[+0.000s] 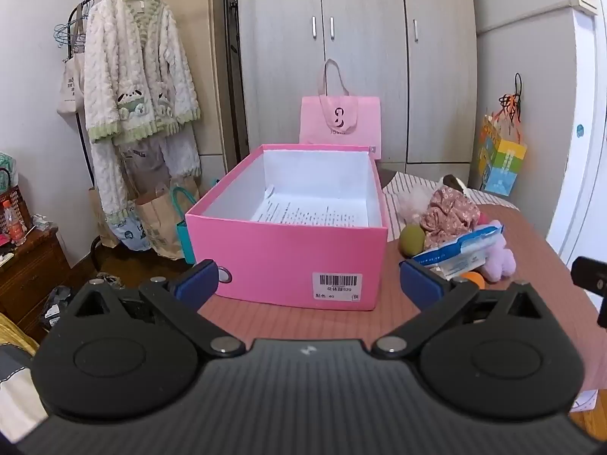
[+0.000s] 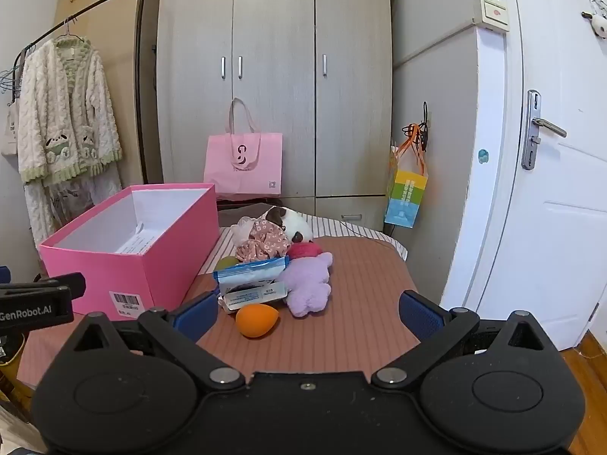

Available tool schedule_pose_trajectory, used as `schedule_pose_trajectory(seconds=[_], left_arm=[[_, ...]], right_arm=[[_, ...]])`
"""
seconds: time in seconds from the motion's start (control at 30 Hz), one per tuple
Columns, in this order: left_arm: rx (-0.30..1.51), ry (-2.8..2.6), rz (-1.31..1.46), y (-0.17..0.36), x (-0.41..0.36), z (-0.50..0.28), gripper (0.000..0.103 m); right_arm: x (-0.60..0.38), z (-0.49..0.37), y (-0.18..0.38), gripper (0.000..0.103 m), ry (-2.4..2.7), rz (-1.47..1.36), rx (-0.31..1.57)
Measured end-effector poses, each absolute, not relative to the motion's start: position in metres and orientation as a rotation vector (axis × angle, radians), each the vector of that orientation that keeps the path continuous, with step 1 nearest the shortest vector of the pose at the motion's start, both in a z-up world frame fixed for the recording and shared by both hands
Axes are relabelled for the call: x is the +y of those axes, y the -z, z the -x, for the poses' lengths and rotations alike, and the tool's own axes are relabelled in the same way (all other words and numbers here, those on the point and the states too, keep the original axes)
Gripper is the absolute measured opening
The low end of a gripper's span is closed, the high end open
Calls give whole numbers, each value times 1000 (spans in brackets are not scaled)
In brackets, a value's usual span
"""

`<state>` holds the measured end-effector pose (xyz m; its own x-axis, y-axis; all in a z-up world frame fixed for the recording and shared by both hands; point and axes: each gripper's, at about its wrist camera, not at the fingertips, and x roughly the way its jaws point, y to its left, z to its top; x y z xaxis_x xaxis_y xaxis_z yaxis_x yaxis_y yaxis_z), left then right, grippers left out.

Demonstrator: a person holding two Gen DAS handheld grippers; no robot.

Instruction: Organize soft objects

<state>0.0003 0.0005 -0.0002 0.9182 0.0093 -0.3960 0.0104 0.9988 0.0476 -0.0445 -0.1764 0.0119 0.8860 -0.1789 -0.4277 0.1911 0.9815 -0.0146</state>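
Indoors, on a table (image 2: 360, 303) under a reddish-brown striped cloth: pink box (image 1: 288, 254), lidless, with a printed sheet (image 1: 315, 214) lying on its white floor and a barcode label (image 1: 337, 285) on the near wall. Just right of the box, heaped together, a pile of soft things: orange egg-shaped sponge (image 2: 257, 319) nearest, purple plush toy (image 2: 309, 284) beside it, blue-and-white wipes packet (image 2: 250, 275) resting over a flat white packet (image 2: 255, 297), floral fabric piece (image 2: 265, 244) behind, olive-green ball (image 2: 227, 263) against the box side, dark pink ball (image 2: 303, 250) and a brown-and-white plush (image 2: 292, 223) at the back.

Left gripper (image 1: 309, 278), jaws spread to their widest, nothing between the blue pads (image 1: 199, 278), aimed slightly downward at the near wall of the box, apart from it. Right gripper (image 2: 309, 313), likewise spread wide and holding nothing, aimed slightly downward toward the pile, orange sponge lying between and just beyond its fingers, untouched.

Behind the table: grey wardrobe (image 2: 273, 76), pink tote bag (image 2: 244, 167) standing before it, colourful paper bag (image 2: 406, 199) hanging at right, white door (image 2: 550, 151). At left, fleecy cream robe (image 1: 136, 76) on a clothes rail (image 2: 95, 7).
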Motion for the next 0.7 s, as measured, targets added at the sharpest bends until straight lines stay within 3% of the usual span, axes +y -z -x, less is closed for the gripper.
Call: schedule_pose_trajectory(seconds=[0.7], left_arm=[[484, 0, -35, 8, 7, -11, 103]], right_arm=[[-174, 43, -8, 103, 174, -26, 456]])
